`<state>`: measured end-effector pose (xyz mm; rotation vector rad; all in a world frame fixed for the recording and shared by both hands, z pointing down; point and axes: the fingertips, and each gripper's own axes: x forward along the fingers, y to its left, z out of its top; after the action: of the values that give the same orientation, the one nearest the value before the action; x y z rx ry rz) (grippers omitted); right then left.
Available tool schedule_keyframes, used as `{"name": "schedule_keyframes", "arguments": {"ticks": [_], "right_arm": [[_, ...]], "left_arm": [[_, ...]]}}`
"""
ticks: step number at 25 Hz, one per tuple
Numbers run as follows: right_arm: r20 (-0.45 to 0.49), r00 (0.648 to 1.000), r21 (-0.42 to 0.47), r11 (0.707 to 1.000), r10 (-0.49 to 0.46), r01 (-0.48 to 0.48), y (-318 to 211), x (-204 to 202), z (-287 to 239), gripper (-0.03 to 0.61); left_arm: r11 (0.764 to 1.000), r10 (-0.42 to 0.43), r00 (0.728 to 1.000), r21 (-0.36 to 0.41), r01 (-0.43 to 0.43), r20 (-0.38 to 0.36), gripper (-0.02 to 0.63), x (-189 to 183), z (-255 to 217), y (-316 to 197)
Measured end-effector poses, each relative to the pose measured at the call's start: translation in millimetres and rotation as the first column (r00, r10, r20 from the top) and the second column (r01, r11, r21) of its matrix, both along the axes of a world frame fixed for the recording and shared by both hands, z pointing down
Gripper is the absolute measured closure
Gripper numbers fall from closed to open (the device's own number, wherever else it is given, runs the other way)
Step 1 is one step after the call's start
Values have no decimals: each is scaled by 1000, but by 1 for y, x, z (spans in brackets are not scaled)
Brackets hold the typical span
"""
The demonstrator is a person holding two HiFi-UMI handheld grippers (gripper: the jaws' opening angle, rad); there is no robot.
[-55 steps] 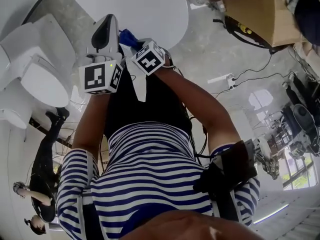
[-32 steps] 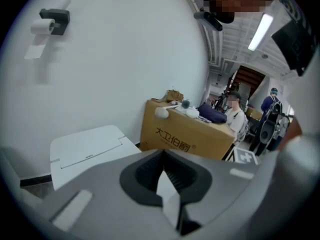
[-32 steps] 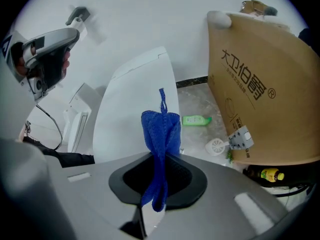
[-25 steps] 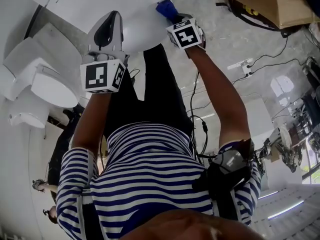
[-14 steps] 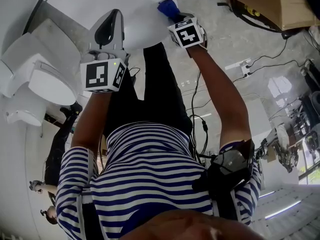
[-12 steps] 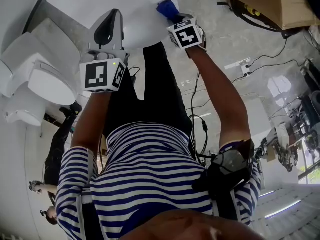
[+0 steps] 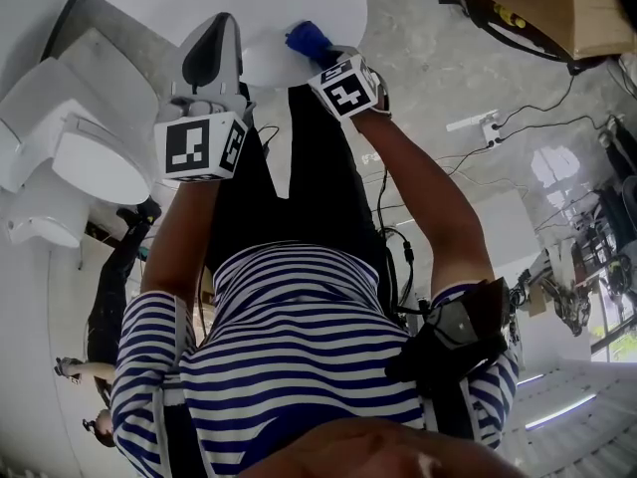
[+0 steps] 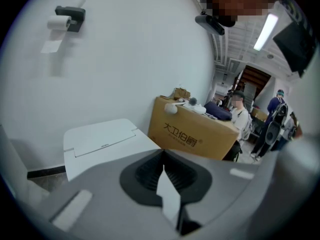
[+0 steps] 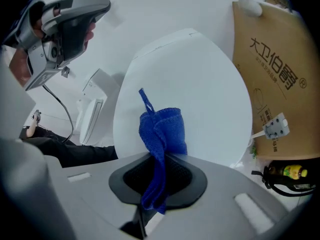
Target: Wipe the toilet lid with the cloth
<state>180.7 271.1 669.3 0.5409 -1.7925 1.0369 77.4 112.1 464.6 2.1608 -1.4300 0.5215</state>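
The white toilet lid (image 7: 269,8) (image 9: 200,84) lies closed in front of me. My right gripper (image 7: 318,56) (image 9: 160,161) is shut on a bunched blue cloth (image 7: 305,40) (image 9: 164,129), which hangs out past the jaws and rests on the lid's near edge. A loop of the cloth points toward the lid's middle. My left gripper (image 7: 215,43) (image 8: 164,156) hovers over the lid's near left side, jaws together with nothing in them. In the left gripper view the lid itself is hidden; only the white tank top (image 8: 100,136) shows.
A second white toilet (image 7: 85,157) (image 9: 90,114) stands to the left. A big cardboard box (image 7: 557,8) (image 9: 280,74) (image 8: 195,134) stands right of the lid, with cables and a power strip (image 7: 468,122) on the floor. A toilet-roll holder (image 8: 67,19) hangs on the wall. People (image 8: 240,119) stand behind the box.
The right gripper carried the cloth from beside the left gripper out to the lid's right edge, and has now slid it back left. The left gripper has hardly moved.
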Motion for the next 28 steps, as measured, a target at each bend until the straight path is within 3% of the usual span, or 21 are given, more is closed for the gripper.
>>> {"name": "schedule_keyframes", "arguments": {"ticks": [9, 19, 28], "right_arm": [[70, 995, -49, 996, -74, 77, 37, -59, -2, 529], [173, 969, -87, 977, -178, 195, 78, -157, -3, 529], [192, 963, -82, 975, -189, 208, 74, -180, -16, 529]], "left_arm": [[999, -32, 999, -11, 32, 4, 611, -30, 7, 7], [996, -83, 996, -16, 83, 20, 611, -83, 14, 14], [995, -98, 995, 3, 98, 29, 611, -113, -9, 8]]}}
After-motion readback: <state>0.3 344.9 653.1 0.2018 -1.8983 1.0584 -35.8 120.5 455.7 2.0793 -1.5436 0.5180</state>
